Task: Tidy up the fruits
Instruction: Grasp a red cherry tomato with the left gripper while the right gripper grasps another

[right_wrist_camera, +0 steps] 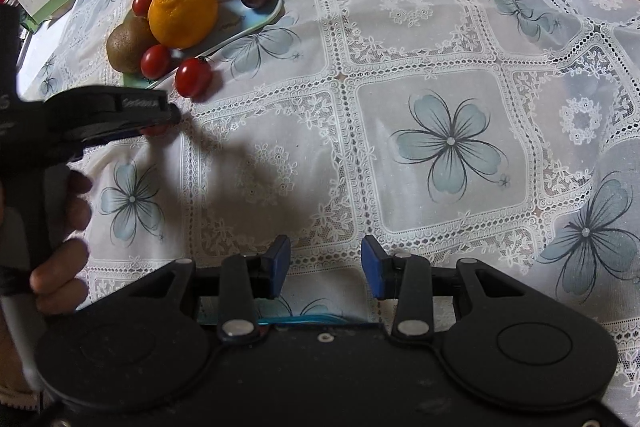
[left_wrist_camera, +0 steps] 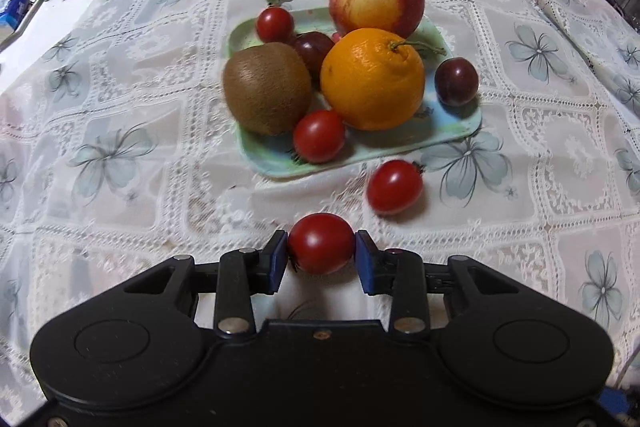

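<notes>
The left gripper has its blue fingers clamped on either side of a cherry tomato, each pad pressing a flank. Just beyond the fingers and a little to their right, a second cherry tomato lies loose on the lace tablecloth covering the surface, beside the near rim of a pale green tray. Farther out, the tray holds a kiwi, an orange, an apple, two more cherry tomatoes and dark plums.

The right gripper has its fingers parted with nothing between them, only bare tablecloth beyond. Well off to their left, a hand grips the other tool's handle.
</notes>
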Demonstrator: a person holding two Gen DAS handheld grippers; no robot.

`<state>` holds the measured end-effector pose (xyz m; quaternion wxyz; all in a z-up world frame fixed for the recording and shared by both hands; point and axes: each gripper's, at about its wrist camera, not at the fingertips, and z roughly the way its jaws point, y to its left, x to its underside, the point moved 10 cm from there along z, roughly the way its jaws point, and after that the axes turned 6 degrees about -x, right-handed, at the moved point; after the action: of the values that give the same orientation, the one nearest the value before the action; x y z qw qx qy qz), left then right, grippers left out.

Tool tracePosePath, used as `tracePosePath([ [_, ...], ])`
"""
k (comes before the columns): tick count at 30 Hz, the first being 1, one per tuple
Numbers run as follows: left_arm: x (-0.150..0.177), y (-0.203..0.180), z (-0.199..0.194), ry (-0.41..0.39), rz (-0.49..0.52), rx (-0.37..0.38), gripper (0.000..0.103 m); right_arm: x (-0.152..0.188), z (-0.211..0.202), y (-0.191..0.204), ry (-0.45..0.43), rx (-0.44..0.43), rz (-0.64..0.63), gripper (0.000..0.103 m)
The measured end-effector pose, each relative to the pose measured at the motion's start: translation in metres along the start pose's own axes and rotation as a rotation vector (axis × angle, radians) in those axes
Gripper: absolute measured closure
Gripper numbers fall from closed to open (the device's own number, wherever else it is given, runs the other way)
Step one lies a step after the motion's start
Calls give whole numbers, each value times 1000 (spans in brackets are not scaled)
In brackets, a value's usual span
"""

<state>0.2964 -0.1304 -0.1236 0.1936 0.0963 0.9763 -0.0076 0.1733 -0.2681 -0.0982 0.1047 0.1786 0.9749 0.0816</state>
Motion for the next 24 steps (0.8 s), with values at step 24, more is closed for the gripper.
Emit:
tracePosePath([
  [24, 45, 75, -42, 23, -60, -57, 58, -75, 23, 85, -101, -47, -105, 61],
])
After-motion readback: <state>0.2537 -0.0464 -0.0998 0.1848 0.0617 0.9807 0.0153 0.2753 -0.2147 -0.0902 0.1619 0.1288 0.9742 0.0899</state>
